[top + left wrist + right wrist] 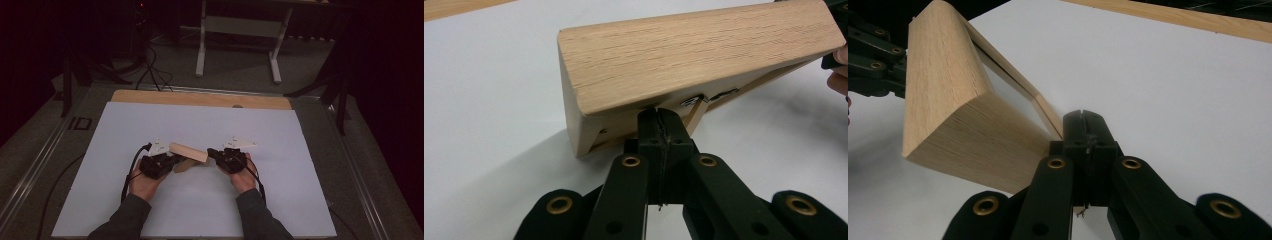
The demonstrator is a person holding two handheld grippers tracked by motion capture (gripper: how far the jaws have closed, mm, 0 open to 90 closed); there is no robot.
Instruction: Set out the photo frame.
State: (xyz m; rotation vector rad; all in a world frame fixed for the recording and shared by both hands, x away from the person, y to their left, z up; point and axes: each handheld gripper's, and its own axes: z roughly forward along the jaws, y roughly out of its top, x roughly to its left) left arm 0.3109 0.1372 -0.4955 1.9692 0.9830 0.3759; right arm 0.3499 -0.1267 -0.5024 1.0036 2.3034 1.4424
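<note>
Dim room; wooden block [188, 151] hides both fingers' grip.

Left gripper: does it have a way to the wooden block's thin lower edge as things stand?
Probably yes. The left gripper is already at the wooden block, its jaws shut together under the block's near end, seemingly on a thin edge there. Nothing lies between them; the right gripper is at the other end.

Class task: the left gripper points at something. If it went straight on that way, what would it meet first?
The wooden block. The left gripper, jaws shut, already sits at the block's lower edge, seemingly touching it, so almost no travel is left. The right gripper is at the far end.
</note>
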